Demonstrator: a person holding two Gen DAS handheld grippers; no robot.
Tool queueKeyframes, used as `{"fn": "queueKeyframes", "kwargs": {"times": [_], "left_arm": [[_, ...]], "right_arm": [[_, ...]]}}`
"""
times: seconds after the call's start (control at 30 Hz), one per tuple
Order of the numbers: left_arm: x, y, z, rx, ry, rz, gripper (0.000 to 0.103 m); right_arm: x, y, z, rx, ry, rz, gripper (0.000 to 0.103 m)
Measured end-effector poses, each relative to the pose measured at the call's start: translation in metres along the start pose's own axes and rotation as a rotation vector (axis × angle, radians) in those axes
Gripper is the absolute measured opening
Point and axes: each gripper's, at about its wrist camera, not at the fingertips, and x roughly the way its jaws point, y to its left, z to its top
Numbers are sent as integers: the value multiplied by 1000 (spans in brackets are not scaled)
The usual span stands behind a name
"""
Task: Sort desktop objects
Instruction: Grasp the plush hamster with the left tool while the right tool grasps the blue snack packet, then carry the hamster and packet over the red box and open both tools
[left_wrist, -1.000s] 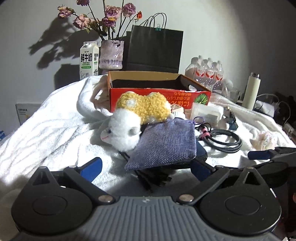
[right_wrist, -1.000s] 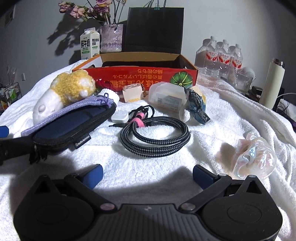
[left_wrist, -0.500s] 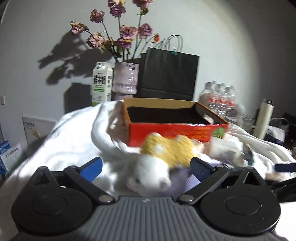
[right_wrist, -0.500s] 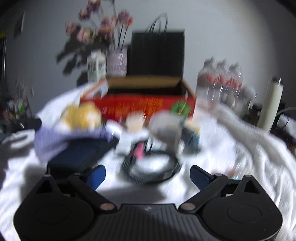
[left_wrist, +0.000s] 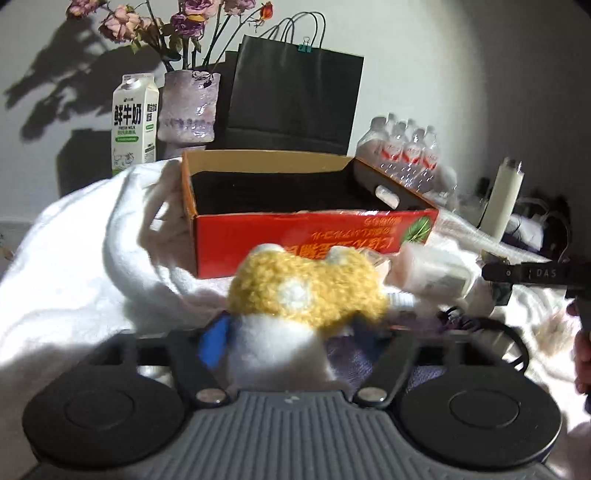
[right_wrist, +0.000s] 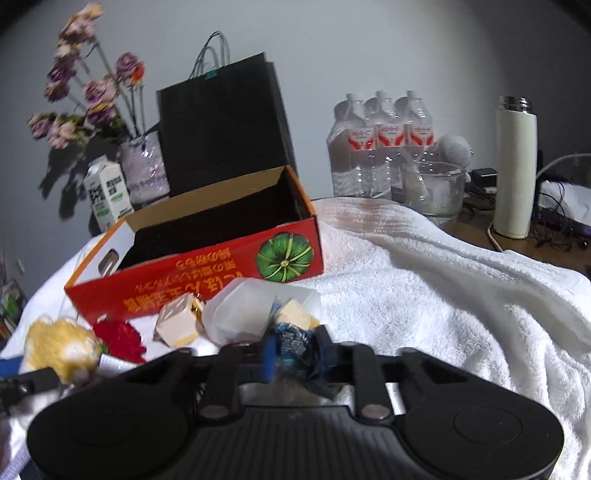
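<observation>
My left gripper (left_wrist: 286, 341) is shut on a yellow and white plush toy (left_wrist: 306, 291), held just in front of the open red cardboard box (left_wrist: 314, 236). The toy also shows at the lower left of the right wrist view (right_wrist: 61, 345). My right gripper (right_wrist: 293, 354) is shut on a small blue crinkly packet (right_wrist: 293, 341), in front of the red box (right_wrist: 207, 277). A translucent white container (right_wrist: 251, 314), a small beige box (right_wrist: 177, 325) and a red flower-like item (right_wrist: 118, 338) lie on the white towel (right_wrist: 424, 295) by the box.
Behind the box stand a milk carton (left_wrist: 135, 122), a vase of dried flowers (left_wrist: 188, 107) and a black paper bag (left_wrist: 291, 103). Water bottles (right_wrist: 376, 144), a glass bowl (right_wrist: 432, 192) and a white flask (right_wrist: 515, 170) are at the right. A black cable (left_wrist: 513, 339) lies on the towel.
Both grippers went from open to shut. The left one closed on the plush toy; the right one moved forward past the cable and closed on the blue packet.
</observation>
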Motion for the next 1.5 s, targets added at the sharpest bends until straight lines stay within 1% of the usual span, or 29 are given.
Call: {"fn": "queueKeyframes", "kwargs": {"times": [0.03,0.1,0.13,0.2,0.27,0.33,0.43,0.5,0.57,0.67,0.73,0.83,0.9,1.0,1.07,1.13,1.17,1.23,1.33,1.4,1.47,1.5], "left_arm": [[-3,1,3,-14,-1,9,49],[-18,0,6,-20,-36,-5,43],[-25,-3,9,-24,-52,-8,41],[-38,-7,12,-40,-64,-13,40],[-50,-9,14,-58,-87,-20,40],[-62,-9,19,-102,-91,-15,39],[-80,-3,30,-165,-119,-37,39],[-87,0,41,-177,-141,-38,39],[-86,2,54,-176,-145,-25,39],[-75,5,80,-176,-99,15,39],[-64,12,100,-204,-80,17,39],[-41,20,133,-205,-55,26,39],[-16,21,155,-171,-39,52,39],[38,24,182,-142,-13,109,39],[83,30,196,-152,42,140,39],[126,39,204,-165,90,154,39],[144,45,206,-176,99,171,39],[179,56,208,-171,135,173,39],[219,70,203,-176,206,200,40],[231,73,200,-162,219,227,41],[232,73,200,-123,203,230,42],[233,73,200,-106,203,226,46]], "right_arm": [[-6,-1,0,6,-24,-1,18],[-20,-5,1,21,-67,4,17],[-28,-7,2,33,-85,11,17],[-42,-12,6,68,-101,44,17],[-56,-18,8,120,-110,111,17],[-68,-20,9,144,-116,155,17],[-86,-17,8,125,-131,163,17],[-94,-16,8,119,-129,178,17],[-101,-14,10,104,-130,188,17],[-108,-7,18,47,-135,205,17],[-108,-1,34,-4,-136,224,17],[-98,6,72,-76,-133,256,17],[-78,10,102,-117,-109,276,17],[-23,20,148,-157,-35,287,17],[24,34,172,-211,20,253,17],[76,53,187,-288,74,181,17],[101,64,190,-328,100,138,17],[150,83,193,-424,144,60,17],[210,106,194,-524,193,-2,17],[243,118,189,-600,226,-47,17],[272,122,179,-643,294,-68,17],[283,121,174,-650,321,-74,17]]}}
